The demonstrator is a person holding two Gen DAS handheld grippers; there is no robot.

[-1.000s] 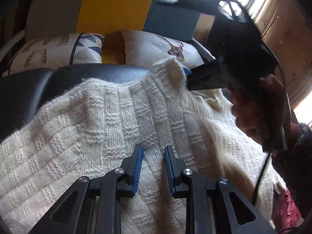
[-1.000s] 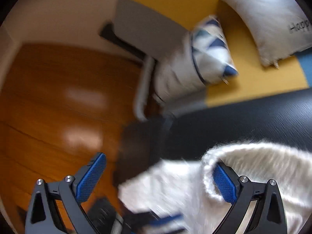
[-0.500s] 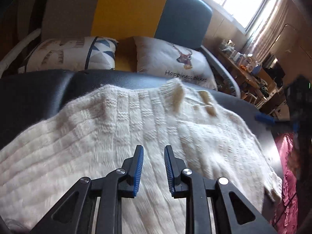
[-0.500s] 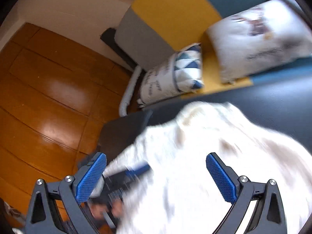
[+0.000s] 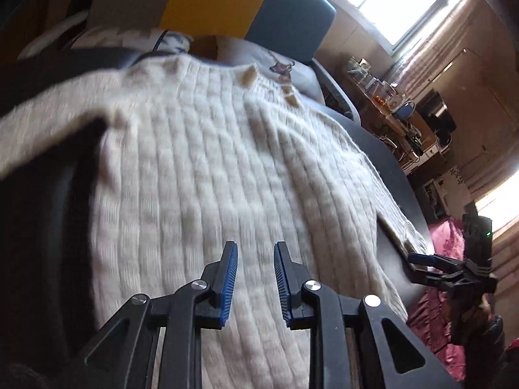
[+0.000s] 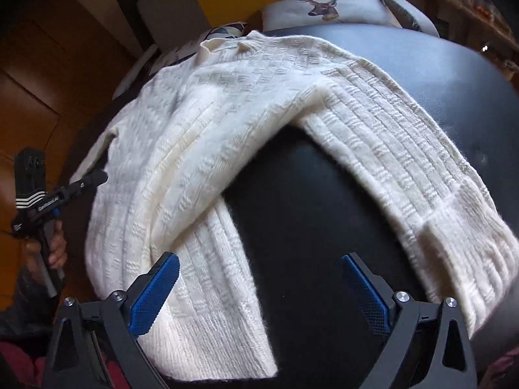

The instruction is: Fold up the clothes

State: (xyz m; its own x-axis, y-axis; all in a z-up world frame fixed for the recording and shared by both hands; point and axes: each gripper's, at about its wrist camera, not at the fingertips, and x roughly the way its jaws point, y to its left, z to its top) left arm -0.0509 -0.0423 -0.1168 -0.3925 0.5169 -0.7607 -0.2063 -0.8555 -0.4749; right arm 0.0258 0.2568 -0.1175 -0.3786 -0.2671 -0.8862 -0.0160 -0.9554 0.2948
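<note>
A cream knit sweater [image 6: 207,149] lies spread across the black padded surface [image 6: 311,214], its right sleeve [image 6: 399,162] angled out toward the near right edge. The left gripper [image 5: 255,280] hovers over the sweater's body, jaws narrow with nothing between them. The right gripper [image 6: 259,295] hangs at the near hem, jaws wide and empty.

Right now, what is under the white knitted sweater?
The sweater lies spread on a black leather-like surface, which shows between the body and the sleeve and beyond it. Whatever lies directly beneath the knit is covered and cannot be seen.
</note>
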